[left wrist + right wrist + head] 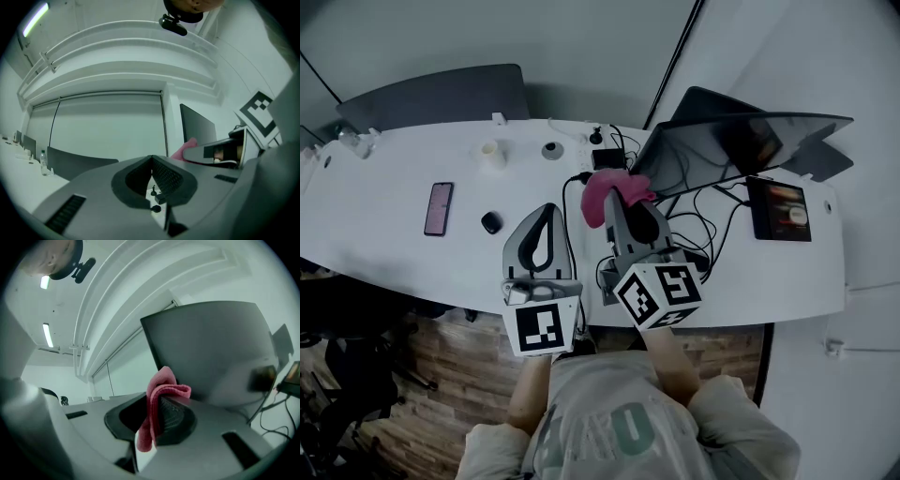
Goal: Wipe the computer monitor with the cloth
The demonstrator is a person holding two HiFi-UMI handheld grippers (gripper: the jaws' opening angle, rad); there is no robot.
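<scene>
The right gripper [617, 195] holds the pink cloth [602, 195] beside the monitor [741, 141] near the desk's [384, 234] far edge, seen from the head view. Left gripper view: the left gripper [152, 158] is closed and empty. Right gripper view: jaws clamp the cloth [157, 404] before the monitor [211, 348].

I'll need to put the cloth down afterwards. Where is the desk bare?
Bare desk lies left of the phone and along the near edge in front of it, and at the right near corner in front of the tablet. Crowded: the cables under the monitor.
</scene>
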